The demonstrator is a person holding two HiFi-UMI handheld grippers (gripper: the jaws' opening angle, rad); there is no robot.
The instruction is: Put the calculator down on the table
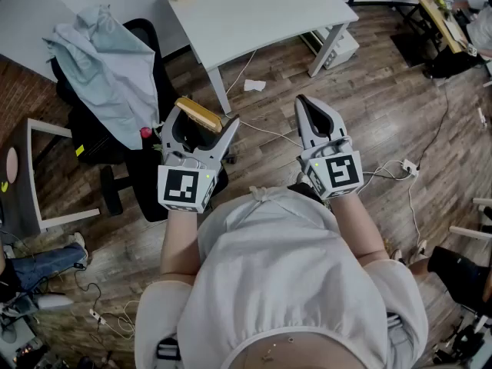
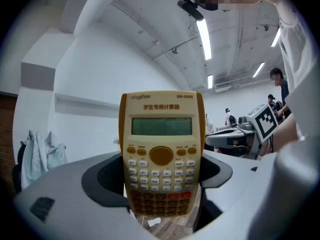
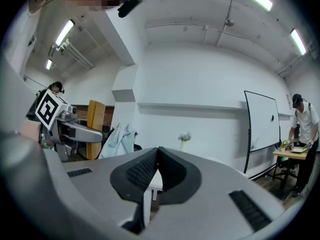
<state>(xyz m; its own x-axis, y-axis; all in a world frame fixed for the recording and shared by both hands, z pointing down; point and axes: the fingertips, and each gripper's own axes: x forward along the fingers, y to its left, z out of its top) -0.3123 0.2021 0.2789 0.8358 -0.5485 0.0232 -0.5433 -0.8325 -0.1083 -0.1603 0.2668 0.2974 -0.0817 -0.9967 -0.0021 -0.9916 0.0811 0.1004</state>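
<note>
The left tool (image 2: 162,181) has its jaws spread wide and clamped on the long edges of the yellow calculator (image 2: 161,154). The calculator stands upright between them, keys toward the camera, in the air above the wooden floor (image 1: 269,118). Just to the right, the right tool (image 3: 156,153) has its jaws pressed together on nothing. The white surface (image 1: 254,10) lies farther off, well apart from the calculator. A chair (image 1: 115,148) draped with pale cloth (image 1: 108,60) stands at the left.
</note>
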